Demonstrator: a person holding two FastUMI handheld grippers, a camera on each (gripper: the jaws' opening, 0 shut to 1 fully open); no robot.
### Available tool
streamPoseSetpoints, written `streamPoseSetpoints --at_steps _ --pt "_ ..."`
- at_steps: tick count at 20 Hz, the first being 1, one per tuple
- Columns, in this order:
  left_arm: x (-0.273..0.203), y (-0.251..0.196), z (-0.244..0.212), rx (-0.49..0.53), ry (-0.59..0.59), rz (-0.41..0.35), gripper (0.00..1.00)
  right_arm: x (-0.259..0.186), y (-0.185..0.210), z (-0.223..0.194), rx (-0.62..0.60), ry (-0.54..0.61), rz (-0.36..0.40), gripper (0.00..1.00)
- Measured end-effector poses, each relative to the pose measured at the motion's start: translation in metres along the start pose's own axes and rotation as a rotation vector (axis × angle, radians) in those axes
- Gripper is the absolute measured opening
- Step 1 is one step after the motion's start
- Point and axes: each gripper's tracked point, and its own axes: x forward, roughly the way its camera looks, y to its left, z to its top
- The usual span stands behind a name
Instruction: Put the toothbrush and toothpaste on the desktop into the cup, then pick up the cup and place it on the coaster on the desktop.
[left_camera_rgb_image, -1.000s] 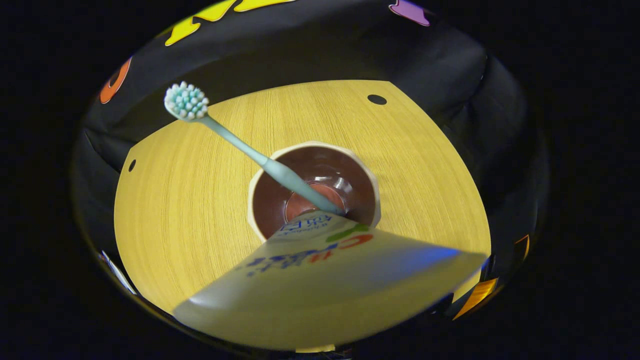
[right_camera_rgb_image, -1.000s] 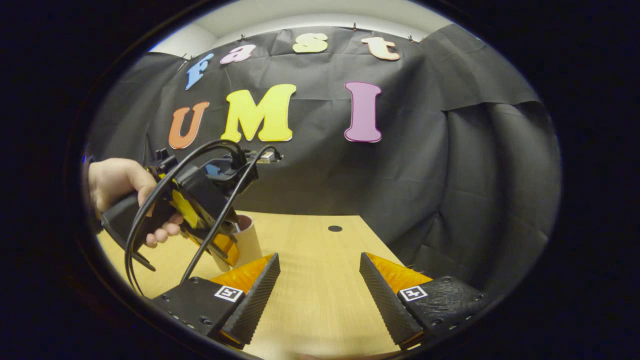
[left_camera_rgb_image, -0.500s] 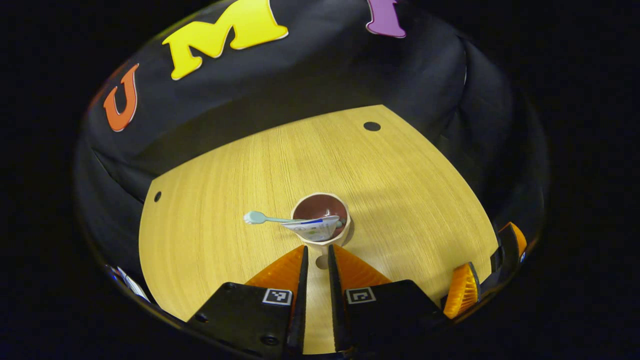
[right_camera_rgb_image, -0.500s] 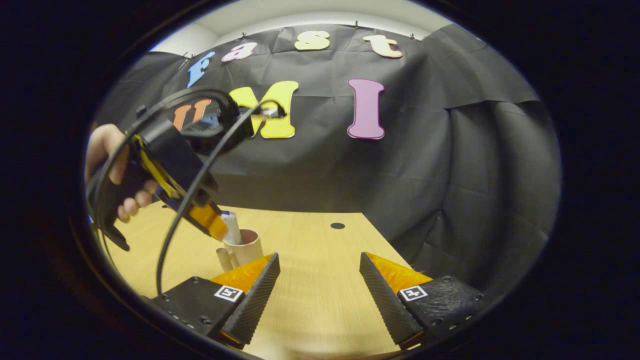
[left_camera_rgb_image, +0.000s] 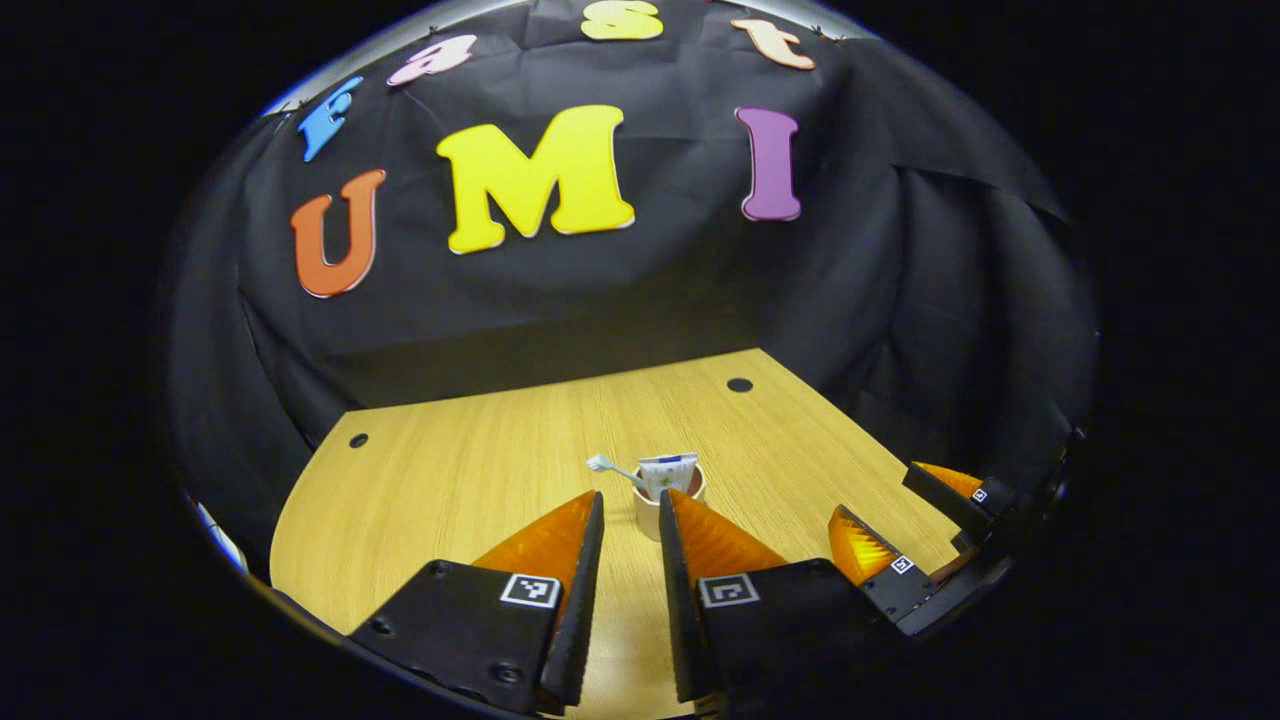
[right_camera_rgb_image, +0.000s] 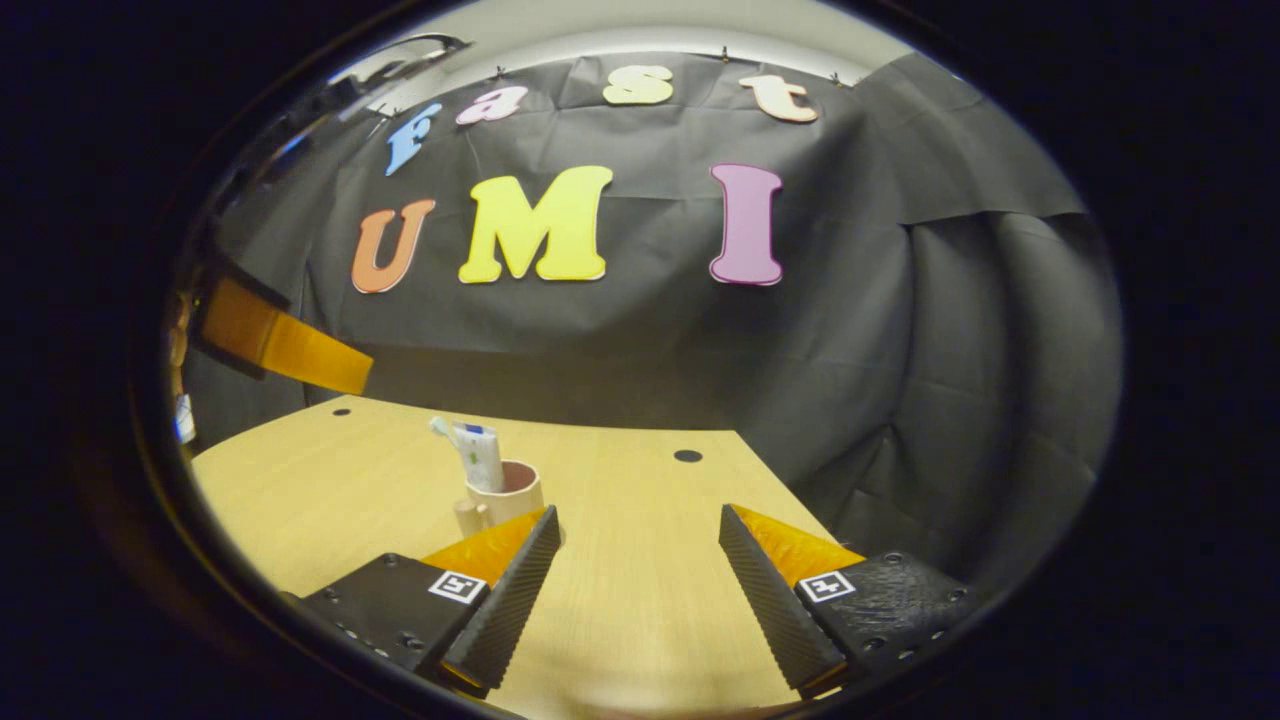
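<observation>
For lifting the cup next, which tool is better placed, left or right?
Probably the right tool: it is open, low beside the cup, whose handle faces it. The left tool is nearly closed and looks higher, farther back.

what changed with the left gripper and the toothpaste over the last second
The left gripper let go of the toothpaste, which now stands in the cup beside the toothbrush, then pulled up and back from the cup; its fingers stand nearly closed with nothing between them. The cup stayed put on the desktop, and the right gripper stayed open, low over the desktop.
</observation>
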Motion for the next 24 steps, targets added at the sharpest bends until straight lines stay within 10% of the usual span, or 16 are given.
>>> streamPoseSetpoints --at_steps 1,7,13,24 --pt "-0.007 0.006 -0.001 0.008 -0.057 0.032 0.58 -0.001 0.005 0.001 -0.006 -0.002 0.009 0.97" --pt "-0.038 0.024 -0.019 0.066 -0.278 0.110 0.99 -0.014 0.027 0.013 -0.042 -0.046 0.011 0.98" --pt "-0.034 0.058 -0.055 -0.104 -0.266 0.105 1.00 -0.025 0.045 0.023 0.030 -0.079 0.033 0.98" --pt "-0.030 0.088 -0.074 -0.112 -0.280 0.179 0.99 -0.023 0.066 0.014 -0.028 -0.080 0.067 0.98"
